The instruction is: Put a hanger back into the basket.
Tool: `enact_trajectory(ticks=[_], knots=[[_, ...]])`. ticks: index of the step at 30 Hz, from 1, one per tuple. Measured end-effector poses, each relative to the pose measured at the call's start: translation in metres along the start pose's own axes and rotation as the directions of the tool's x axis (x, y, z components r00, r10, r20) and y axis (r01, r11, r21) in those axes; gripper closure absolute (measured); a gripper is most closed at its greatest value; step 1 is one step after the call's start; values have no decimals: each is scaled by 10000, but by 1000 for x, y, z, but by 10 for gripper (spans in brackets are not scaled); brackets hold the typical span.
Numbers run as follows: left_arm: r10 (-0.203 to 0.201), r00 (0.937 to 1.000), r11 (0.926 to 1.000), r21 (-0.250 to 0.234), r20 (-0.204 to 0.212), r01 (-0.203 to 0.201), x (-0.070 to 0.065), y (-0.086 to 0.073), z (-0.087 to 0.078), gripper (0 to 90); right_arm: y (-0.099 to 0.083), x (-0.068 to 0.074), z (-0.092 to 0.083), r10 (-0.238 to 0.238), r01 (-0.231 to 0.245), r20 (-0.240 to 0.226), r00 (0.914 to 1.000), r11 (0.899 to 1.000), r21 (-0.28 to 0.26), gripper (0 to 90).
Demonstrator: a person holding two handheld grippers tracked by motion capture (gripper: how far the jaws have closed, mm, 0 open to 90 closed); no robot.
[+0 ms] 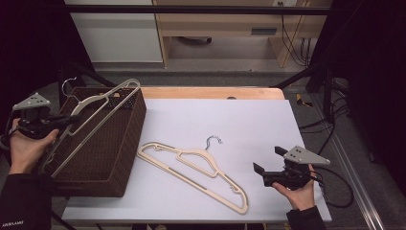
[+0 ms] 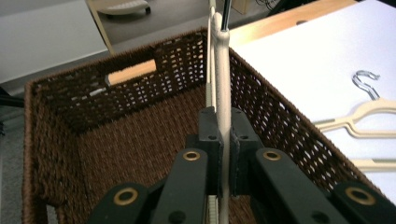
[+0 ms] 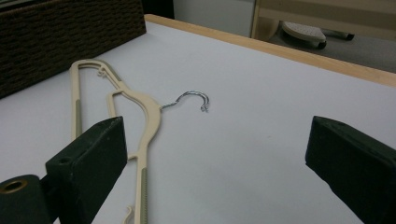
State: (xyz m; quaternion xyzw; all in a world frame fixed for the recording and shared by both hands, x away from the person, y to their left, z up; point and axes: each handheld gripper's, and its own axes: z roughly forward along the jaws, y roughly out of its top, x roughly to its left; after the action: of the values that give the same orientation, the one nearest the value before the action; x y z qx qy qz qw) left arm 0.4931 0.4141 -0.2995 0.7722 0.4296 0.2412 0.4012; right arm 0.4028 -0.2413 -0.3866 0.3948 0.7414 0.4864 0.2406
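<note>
Cream hanger (image 1: 95,112) clamped edge-on between your left gripper (image 2: 223,140) jaws, tilted over brown wicker basket (image 1: 131,139), metal hook toward basket's far left corner. Basket walls close round it on all sides. Second cream hanger (image 1: 196,172) flat on white table (image 1: 230,120), just right of basket. Your right gripper (image 1: 268,165) near that hanger's lower end, jaws wide apart, holding nothing.

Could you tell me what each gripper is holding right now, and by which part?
The left gripper is shut on a beige hanger, clamped on one of its thin bars, over the wicker basket. The right gripper is open and holds nothing.
</note>
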Motion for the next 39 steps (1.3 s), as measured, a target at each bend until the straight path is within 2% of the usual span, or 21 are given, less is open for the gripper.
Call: enact_trajectory(ticks=[6,10,15,17,18,20,22,25,29,32,34,36,37,38,39], knots=[[150,9999,9972,734,-80,-144,1,-6,7,860,0,1,2,-34,35,-45,10000,9999,110,55],[-99,9999,9943,1062,75,91,5,-15,12,860,-1,1,2,-25,26,-46,10000,9999,125,55],[-211,9997,9835,1798,138,183,10,-34,23,861,-1,2,4,-79,82,-134,9999,9997,215,56],[-363,9991,9824,1839,226,316,12,-40,24,861,-1,3,6,-71,74,-124,9999,9998,210,56],[-365,9991,9792,2003,224,312,12,-42,25,861,-1,3,6,-61,65,-140,9999,9997,236,56],[-123,9998,9711,2385,182,76,12,-45,27,861,-2,3,7,-78,81,-137,9999,9996,261,56],[-128,9997,9713,2376,200,77,11,-45,29,861,-2,3,8,-106,110,-160,9998,9996,267,57],[8,9999,9647,2634,100,-34,10,-45,37,860,-2,5,10,-94,100,-187,9998,9994,319,57],[-268,9995,9606,2763,-195,311,10,-51,55,850,-2,5,10,-91,99,-208,9997,9993,359,57],[-540,9973,9609,2689,-500,655,13,-54,56,836,-2,5,8,-70,77,-233,9997,9995,300,59],[-663,9933,9577,2733,-943,898,15,-56,54,804,-2,4,8,-69,76,-236,9997,9995,299,59],[-869,9900,9548,2744,-1113,1146,19,-60,52,780,-2,5,9,-89,96,-263,9996,9996,278,59],[-1045,9861,9535,2687,-1293,1362,20,-63,50,757,-2,5,9,-72,80,-279,9996,9996,285,59],[-1154,9822,9551,2551,-1483,1507,22,-65,49,728,-2,5,10,-62,70,-281,9996,9996,284,59],[-1167,9811,9549,2541,-1546,1536,24,-67,47,708,-2,5,10,-65,73,-264,9996,9996,282,59]])
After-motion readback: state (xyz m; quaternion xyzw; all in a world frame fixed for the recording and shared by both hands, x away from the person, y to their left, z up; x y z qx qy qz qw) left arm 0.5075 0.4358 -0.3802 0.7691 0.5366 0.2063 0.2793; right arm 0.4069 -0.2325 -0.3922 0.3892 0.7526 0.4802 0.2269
